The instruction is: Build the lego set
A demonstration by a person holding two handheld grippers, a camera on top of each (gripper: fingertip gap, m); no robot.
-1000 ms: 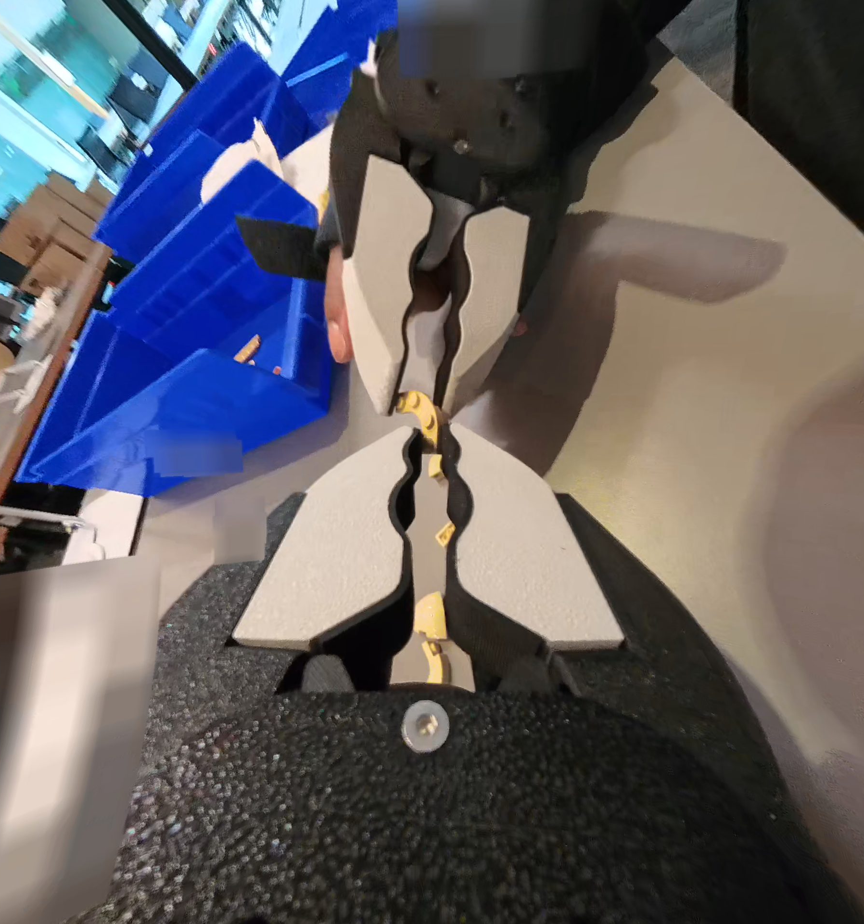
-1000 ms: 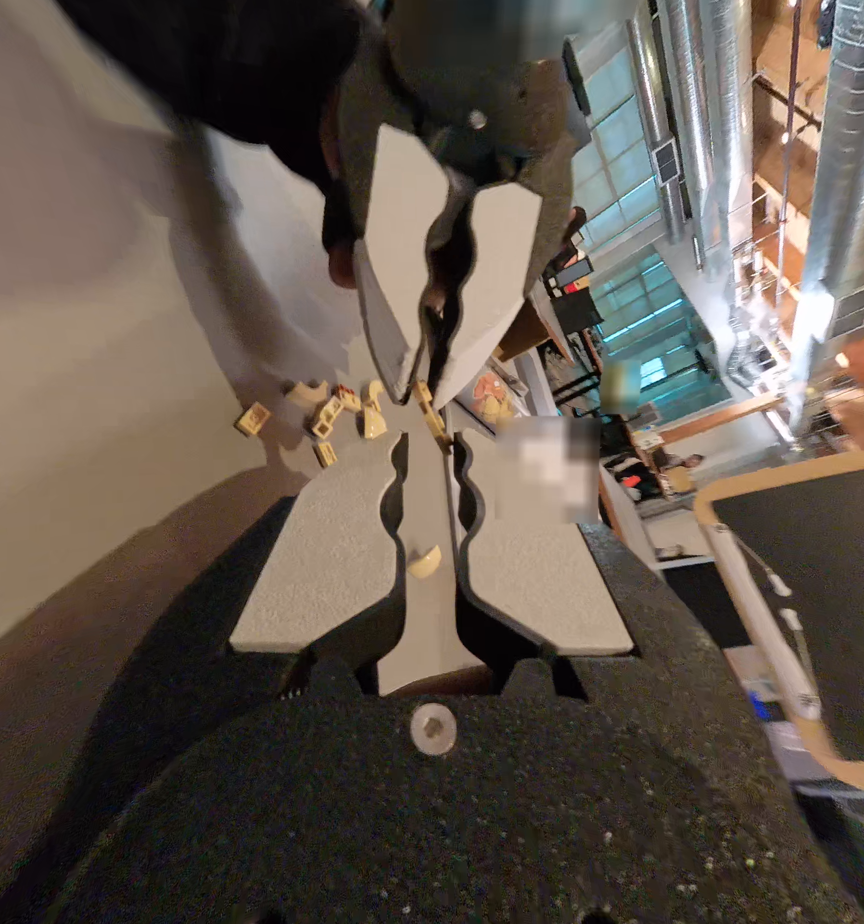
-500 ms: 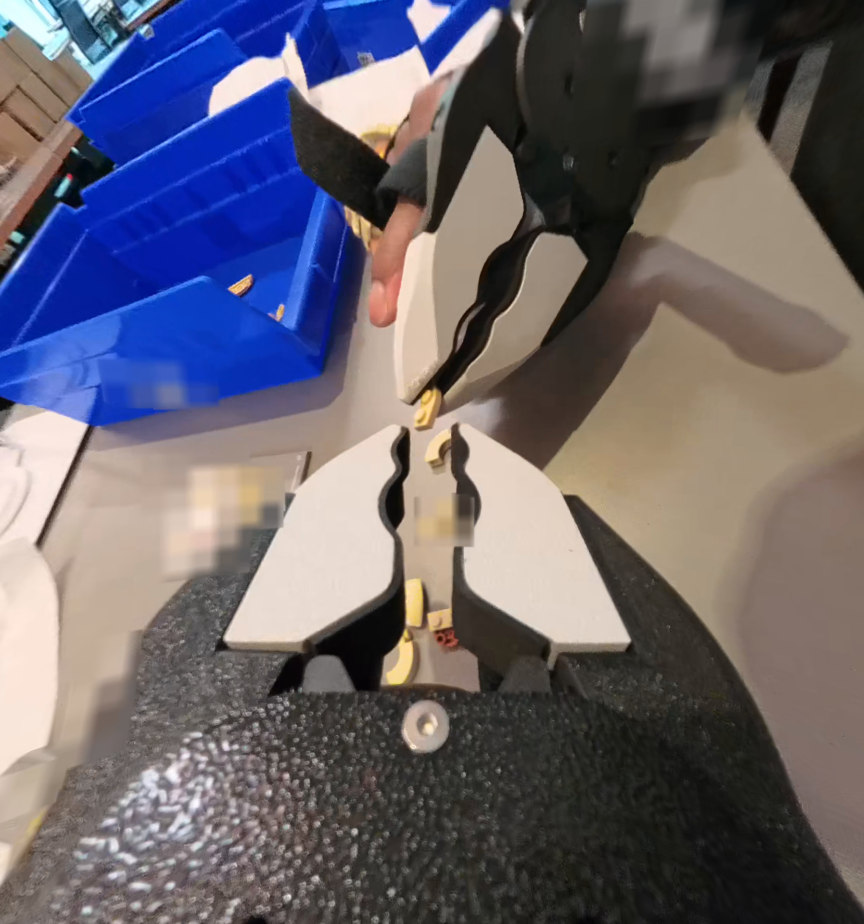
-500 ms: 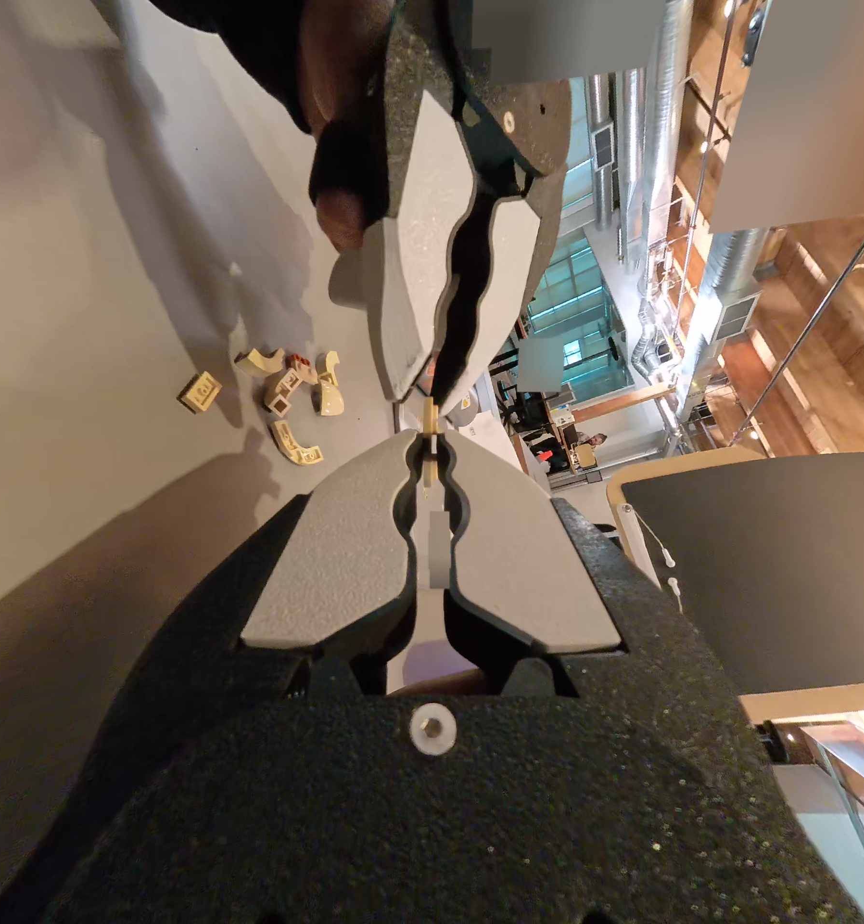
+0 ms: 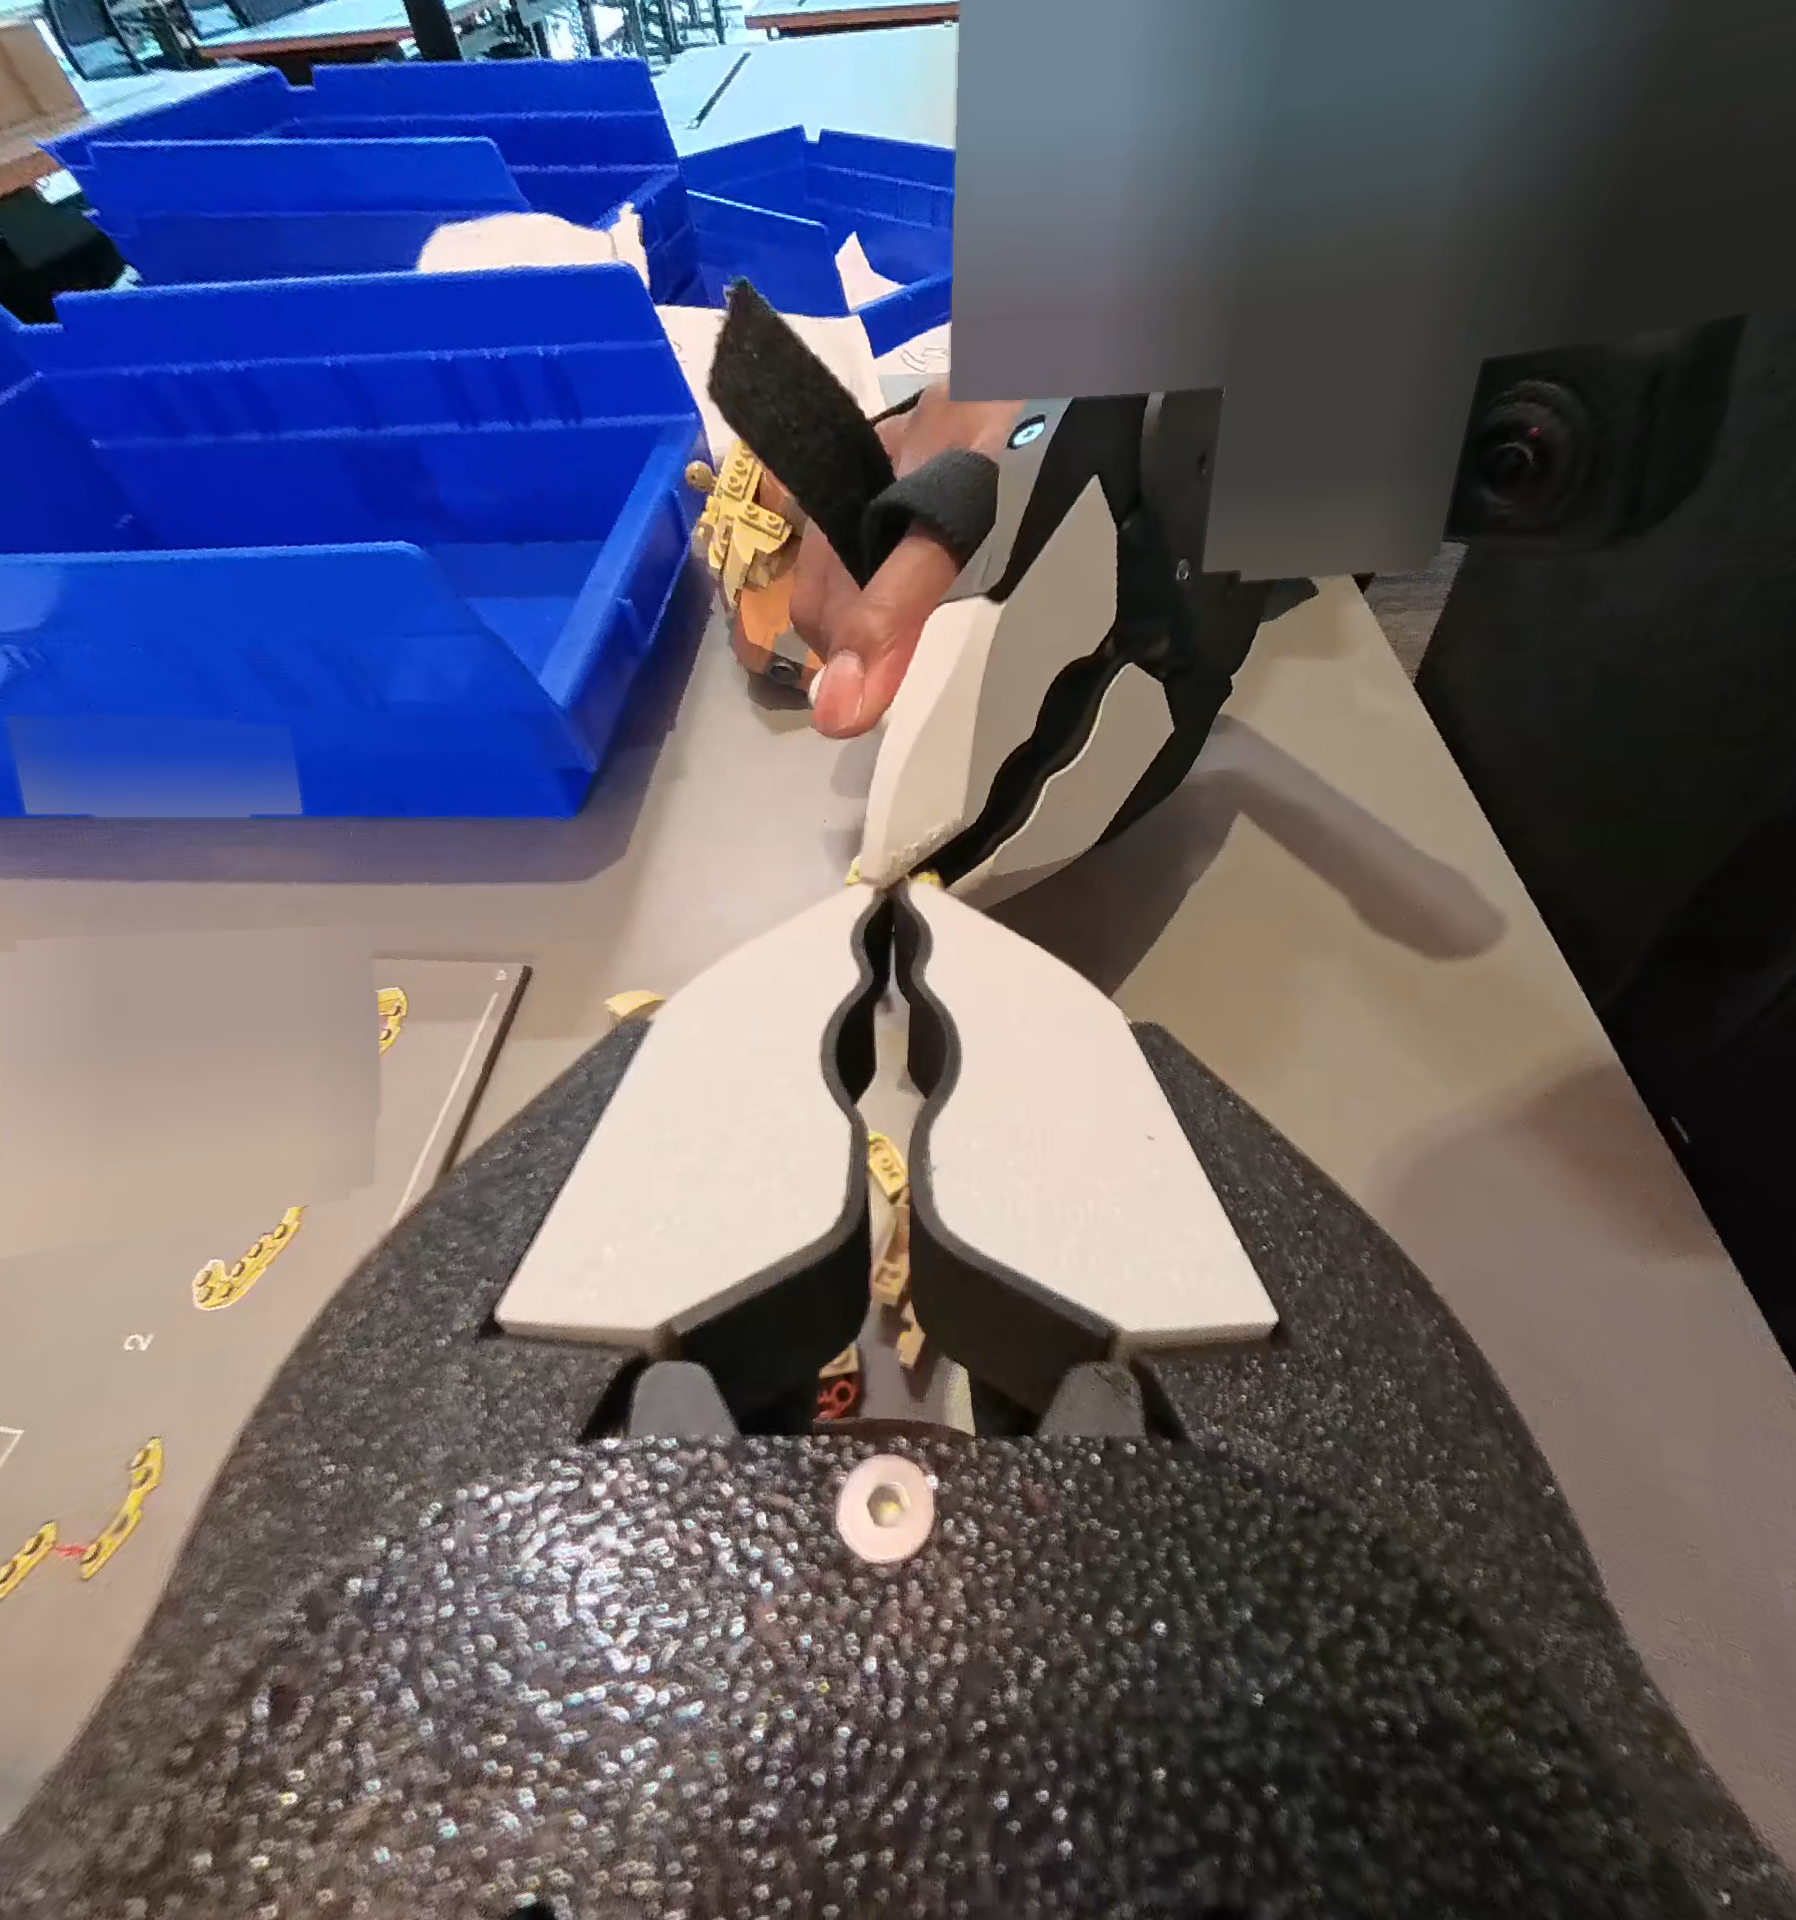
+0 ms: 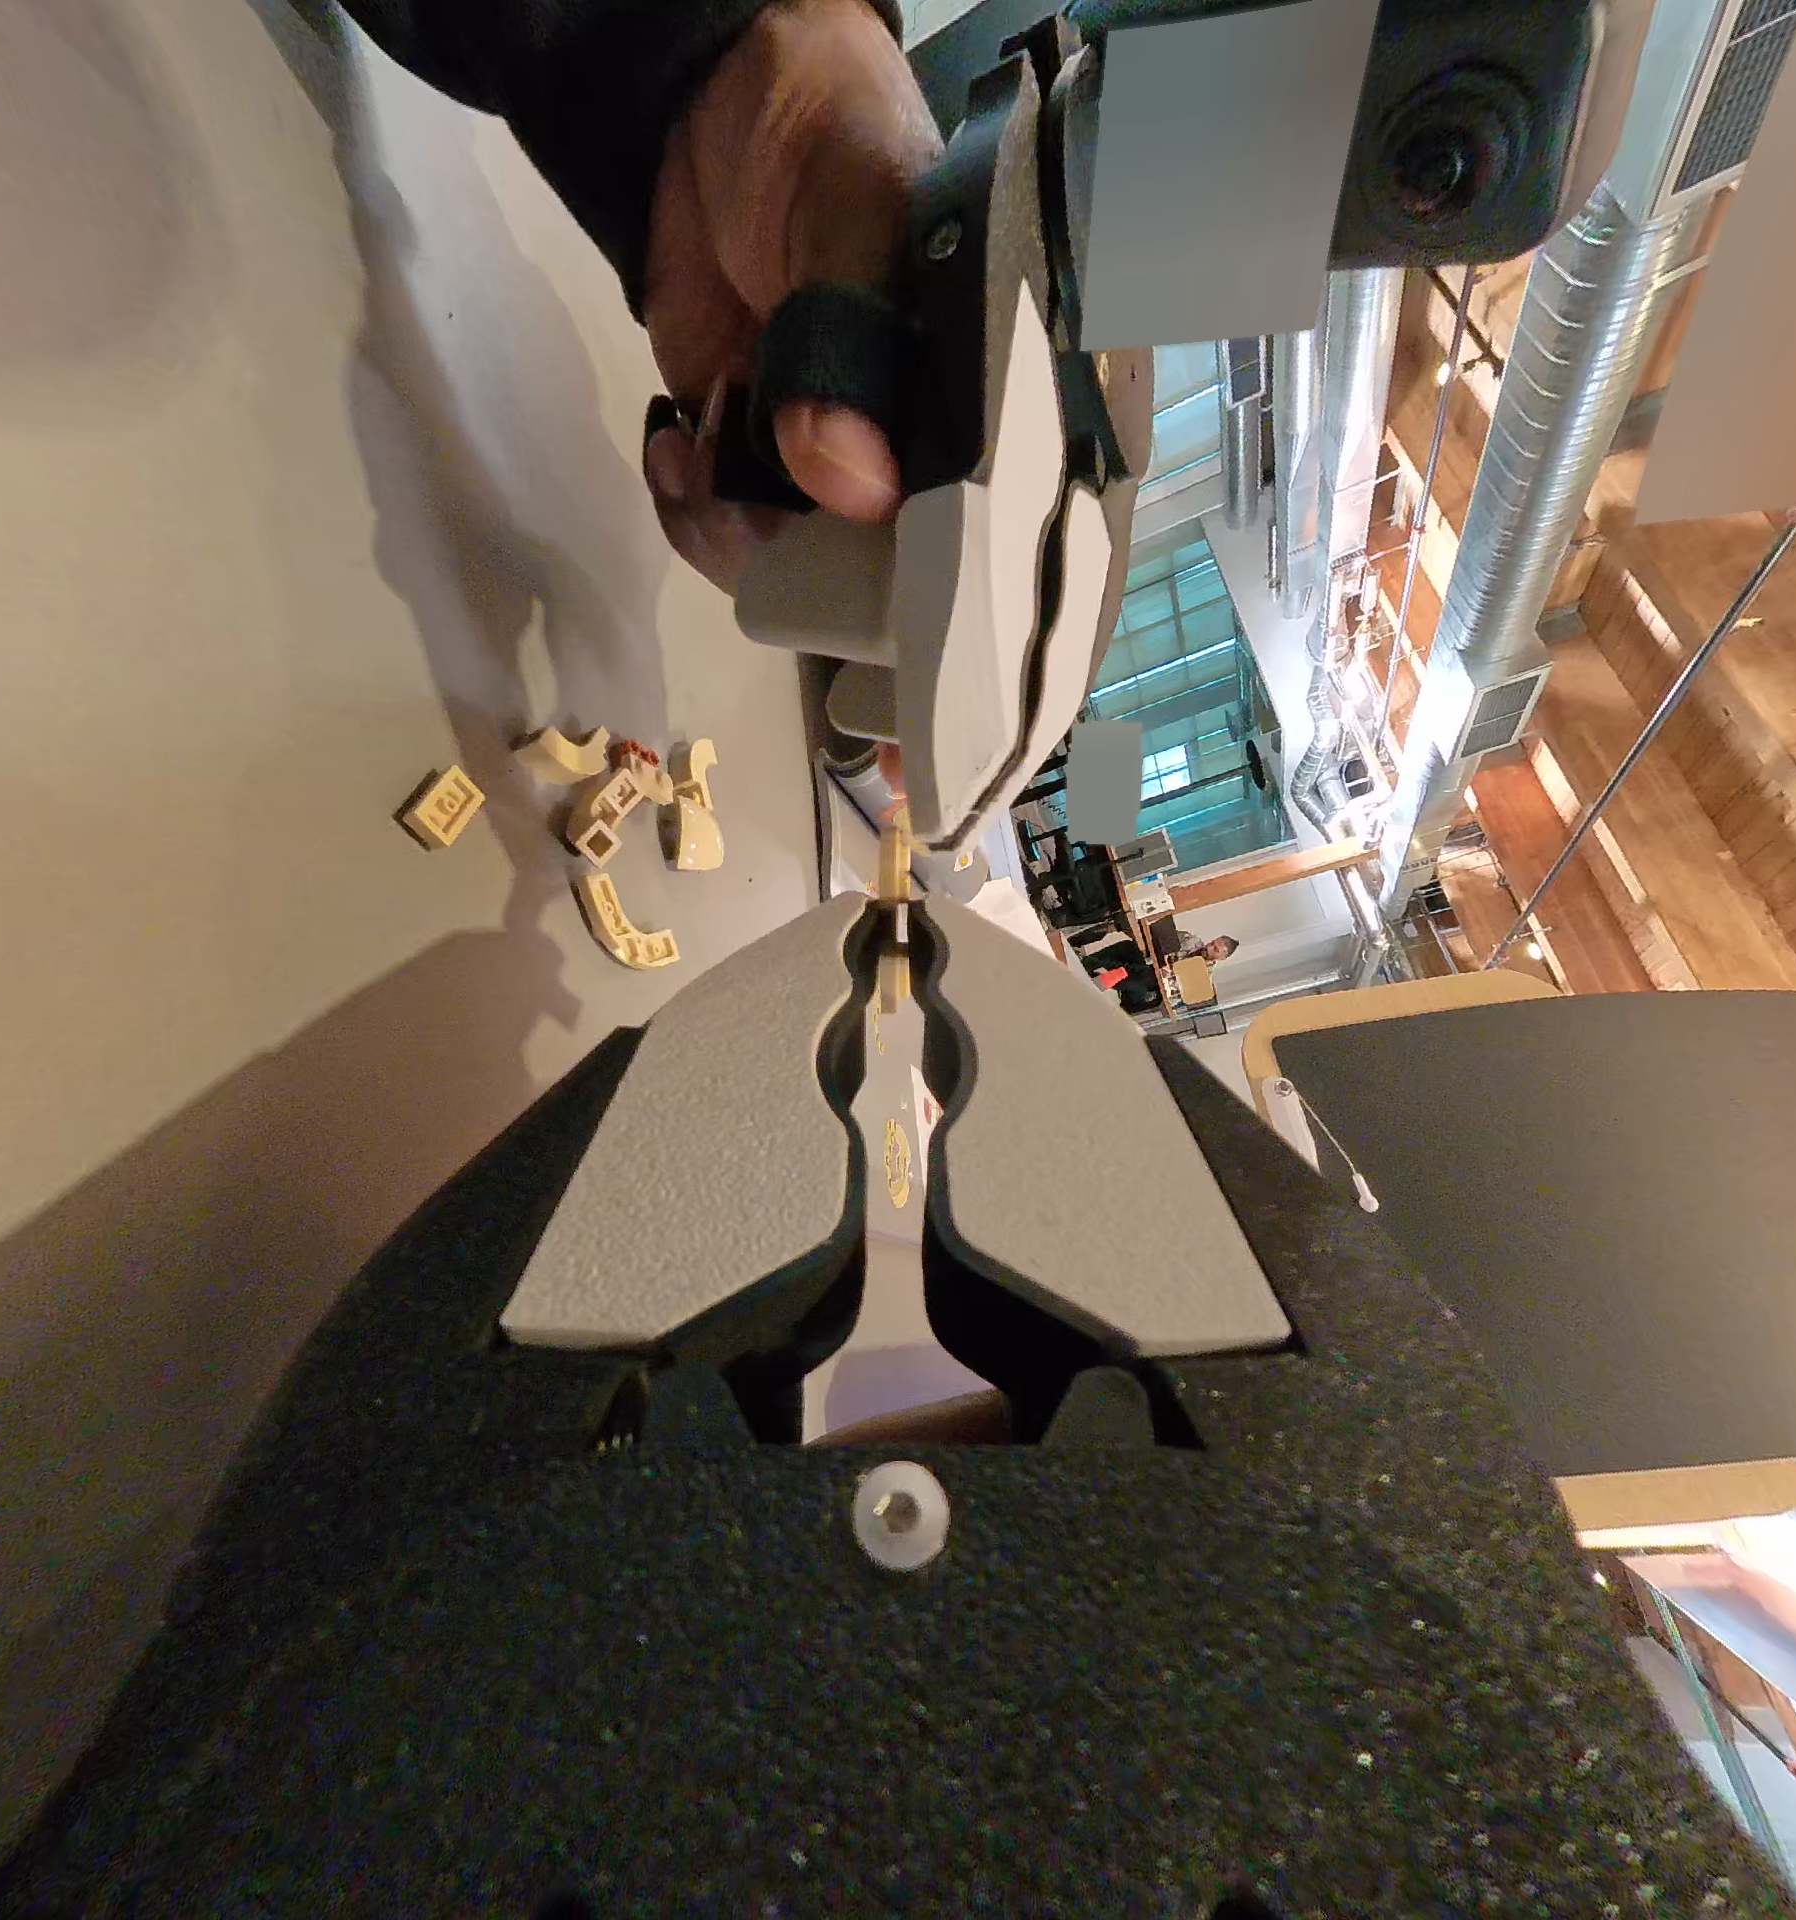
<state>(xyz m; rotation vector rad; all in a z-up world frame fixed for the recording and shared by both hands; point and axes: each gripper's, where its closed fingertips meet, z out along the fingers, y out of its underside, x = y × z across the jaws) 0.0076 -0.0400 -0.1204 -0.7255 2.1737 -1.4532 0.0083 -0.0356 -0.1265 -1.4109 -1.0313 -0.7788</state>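
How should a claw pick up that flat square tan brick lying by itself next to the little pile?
Come straight down from above onto the square tan brick and pinch two opposite straight sides. It lies flat on the table, apart from the curved pieces, so its edges look free, probably easiest.

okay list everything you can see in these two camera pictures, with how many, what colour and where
Storage bins: several, blue, far left of the table.
Brick assembly: one, tan and orange, beside the nearest bin.
Printed sheet: one, grey with yellow part drawings, near left.
Loose bricks: about six, cream, one with red, grouped on the grey table.
Thin brick: one, tan, pinched at the right gripper's tips, its other end at the left gripper's tips.
Right gripper: shut on the thin brick.
Left gripper: tips together.
Hand: one, on the left gripper.
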